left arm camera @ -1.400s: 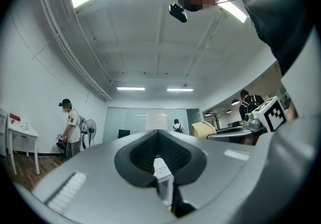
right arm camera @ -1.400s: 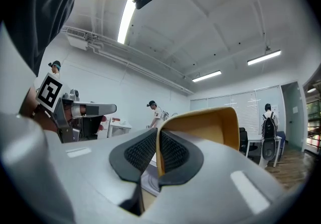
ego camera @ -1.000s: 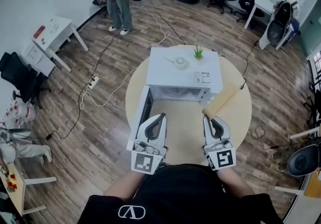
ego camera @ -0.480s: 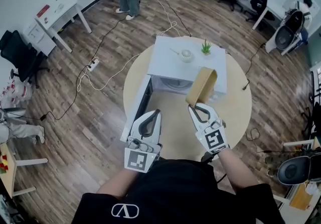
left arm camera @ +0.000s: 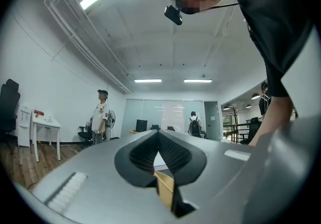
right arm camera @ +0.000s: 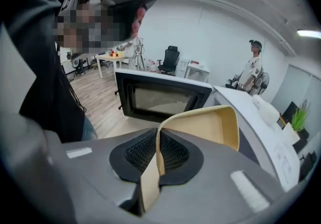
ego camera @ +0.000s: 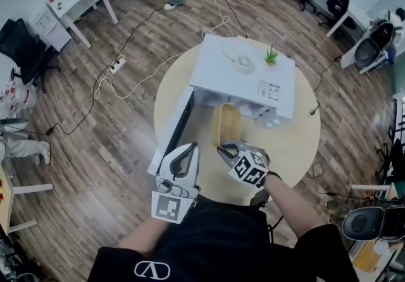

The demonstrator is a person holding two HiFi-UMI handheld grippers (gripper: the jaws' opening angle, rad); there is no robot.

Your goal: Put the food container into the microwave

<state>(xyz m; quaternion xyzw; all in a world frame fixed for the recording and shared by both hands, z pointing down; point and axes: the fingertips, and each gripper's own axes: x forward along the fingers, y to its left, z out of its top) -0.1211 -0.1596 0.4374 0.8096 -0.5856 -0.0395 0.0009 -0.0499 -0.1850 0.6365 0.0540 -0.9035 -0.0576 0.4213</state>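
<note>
Clenched on the rim of the food container [ego camera: 227, 124], the right tool [ego camera: 222, 147] has swung it down level before the open microwave [ego camera: 218, 81], so sliding it in looks next.

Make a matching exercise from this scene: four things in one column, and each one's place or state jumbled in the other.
Things:
1. tan rectangular food container
2. door of the white box-shaped microwave
3. small green plant
4. left tool

Places or states:
A. standing on top of the microwave
B. shut, with nothing in it
C. swung open
D. gripped by its rim in the right tool

Pairs: 1-D, 2-C, 3-A, 4-B
</note>
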